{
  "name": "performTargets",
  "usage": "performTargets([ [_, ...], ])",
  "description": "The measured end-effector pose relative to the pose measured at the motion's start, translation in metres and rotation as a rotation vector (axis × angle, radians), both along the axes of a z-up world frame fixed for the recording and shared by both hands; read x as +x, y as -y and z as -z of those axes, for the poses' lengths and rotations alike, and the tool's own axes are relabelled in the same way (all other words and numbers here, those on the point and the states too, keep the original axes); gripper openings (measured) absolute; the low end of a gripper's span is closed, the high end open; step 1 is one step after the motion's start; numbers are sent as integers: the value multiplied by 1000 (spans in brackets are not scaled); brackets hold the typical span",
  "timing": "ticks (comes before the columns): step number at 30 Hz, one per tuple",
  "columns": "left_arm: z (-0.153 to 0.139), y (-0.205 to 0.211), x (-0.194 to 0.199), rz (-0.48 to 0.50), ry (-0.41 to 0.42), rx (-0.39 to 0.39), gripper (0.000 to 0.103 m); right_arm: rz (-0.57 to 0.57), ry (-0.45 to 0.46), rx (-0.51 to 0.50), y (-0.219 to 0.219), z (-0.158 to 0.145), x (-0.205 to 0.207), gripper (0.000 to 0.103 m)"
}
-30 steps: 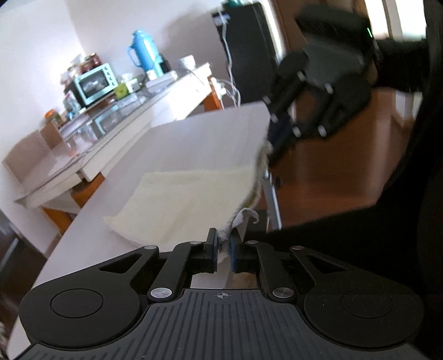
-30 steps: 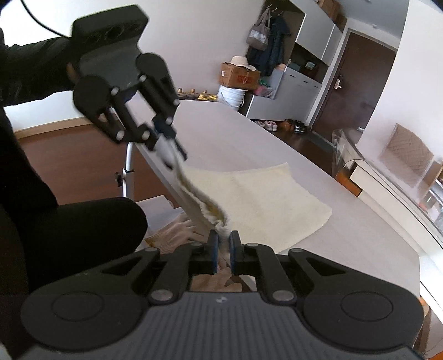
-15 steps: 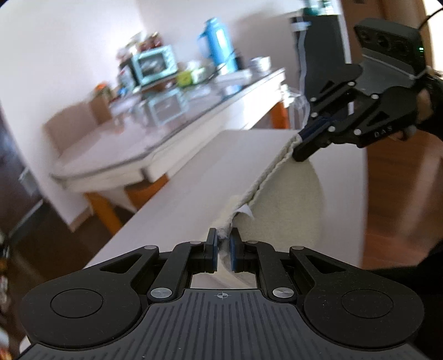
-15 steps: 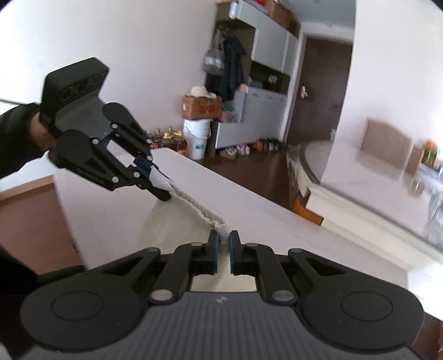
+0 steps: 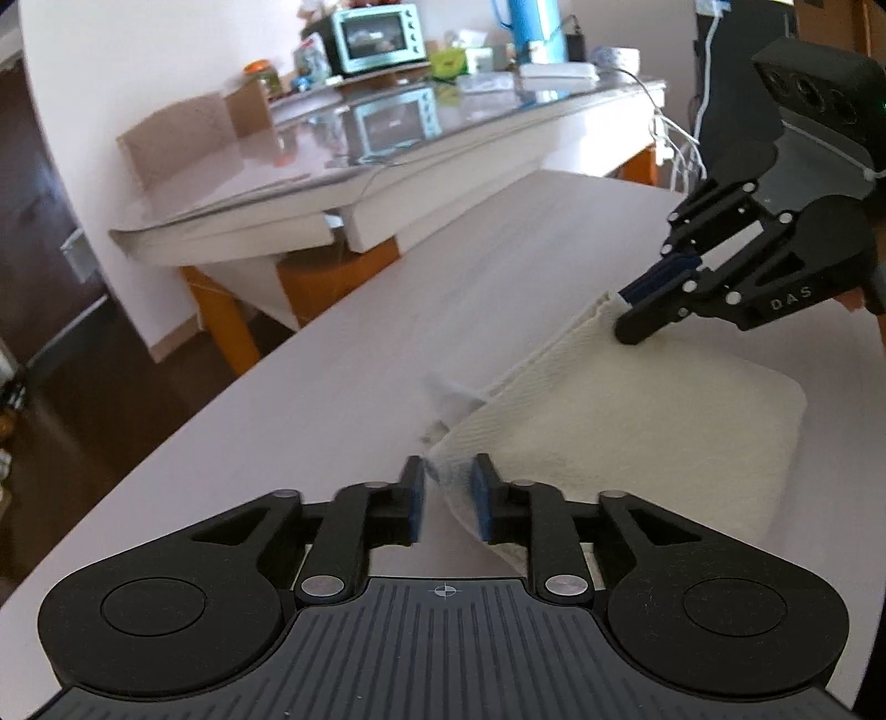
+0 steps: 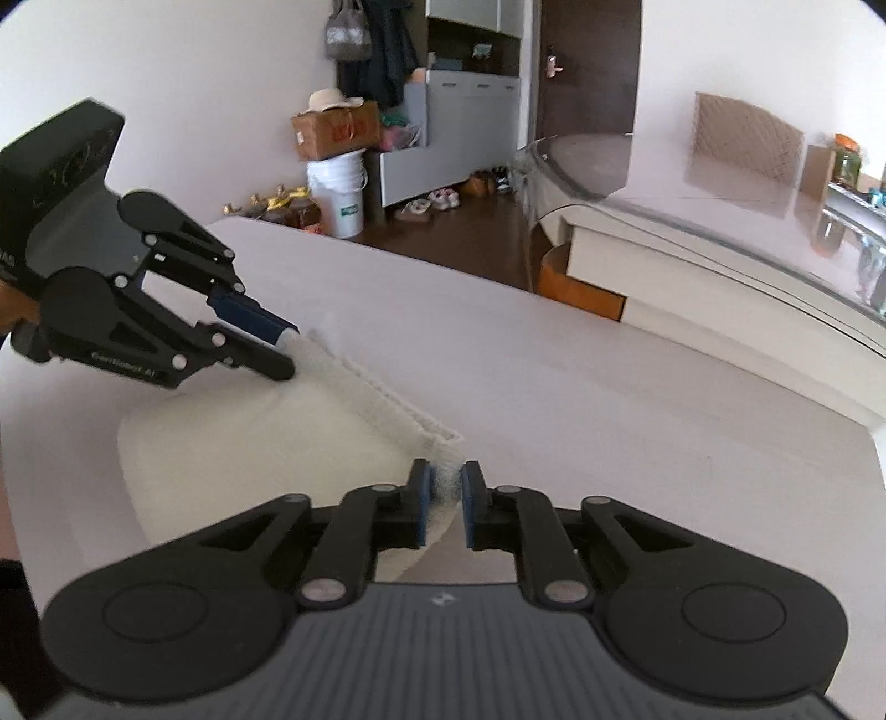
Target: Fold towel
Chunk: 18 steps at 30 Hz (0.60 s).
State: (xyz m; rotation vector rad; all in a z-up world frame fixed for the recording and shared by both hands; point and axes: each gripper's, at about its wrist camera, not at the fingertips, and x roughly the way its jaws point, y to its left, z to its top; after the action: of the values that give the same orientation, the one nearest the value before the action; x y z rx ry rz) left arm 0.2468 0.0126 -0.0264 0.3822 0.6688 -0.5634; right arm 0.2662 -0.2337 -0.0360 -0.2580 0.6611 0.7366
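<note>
Since half a second ago the towel [image 5: 637, 426] has come down from a stretched, lifted edge to lie doubled on the table [image 5: 343, 354], and both tongs have loosened. It rests near the table's edge on the person's side, cream and ribbed, two layers with hems stacked along the far side. On the left gripper [image 5: 447, 495] the jaws stand apart with a towel corner loose between them, touching only one pad. Those of the right gripper [image 6: 443, 501] are slightly parted around the opposite corner; whether they still pinch it I cannot tell. To my eye the cloth is light, soft and limp: it will sag and slide rather than hold a crease, so corners and hemmed edges are the places to take it, both at once. Beneath it the tabletop is pale, smooth and matte, likely offering little grip. Beyond stand a glass-topped counter [image 5: 421, 144] with a teal toaster oven [image 5: 376, 36], a cardboard box [image 6: 335, 133] and a white bucket [image 6: 338, 191].
</note>
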Motion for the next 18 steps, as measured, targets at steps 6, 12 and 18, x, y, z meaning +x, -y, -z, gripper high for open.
performTargets([
  [6,-10,-14,-12,-78,67,-18,35,57,44,97,16,-17,-12,25],
  [12,-12,-15,-16,-109,79,-18,34,14,29,52,-2,-3,-9,24],
  [18,-14,-15,-19,-133,92,-14,35,51,32,44,-1,0,-12,23],
])
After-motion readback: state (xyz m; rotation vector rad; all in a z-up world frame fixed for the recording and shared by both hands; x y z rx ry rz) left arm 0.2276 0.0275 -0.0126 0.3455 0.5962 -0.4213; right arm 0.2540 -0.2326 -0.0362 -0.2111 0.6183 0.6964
